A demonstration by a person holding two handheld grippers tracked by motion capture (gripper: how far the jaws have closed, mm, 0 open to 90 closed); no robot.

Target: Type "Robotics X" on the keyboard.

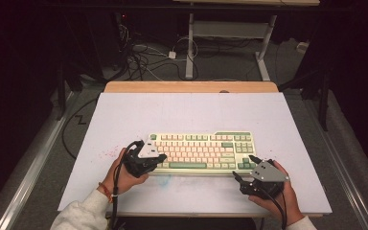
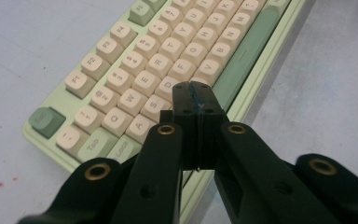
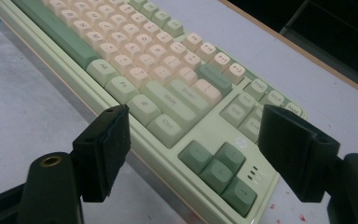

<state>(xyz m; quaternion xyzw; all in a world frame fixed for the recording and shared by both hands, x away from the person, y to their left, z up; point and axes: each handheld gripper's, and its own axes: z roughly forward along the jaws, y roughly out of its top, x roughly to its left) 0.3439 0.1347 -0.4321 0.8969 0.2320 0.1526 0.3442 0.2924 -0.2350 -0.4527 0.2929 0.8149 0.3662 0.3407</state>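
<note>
A: Keyboard (image 1: 200, 152), where does it sit?

B: Flat on the pale table (image 1: 124, 115), near the front edge, between the two hands.

A: And the left gripper (image 2: 196, 95)?

B: Jaws pressed together with nothing between them, tips over the lower letter rows by the green spacebar (image 2: 244, 51).

A: The right gripper (image 3: 193, 154)?

B: Spread wide, holding nothing, its pads astride the keyboard's corner with the dark green arrow keys (image 3: 219, 168).

left gripper (image 2: 196, 100) has its jaws pinched fully together, nothing between them, hand low at the near left; right gripper (image 3: 193, 149) sits near right with jaws spread wide, empty
</note>
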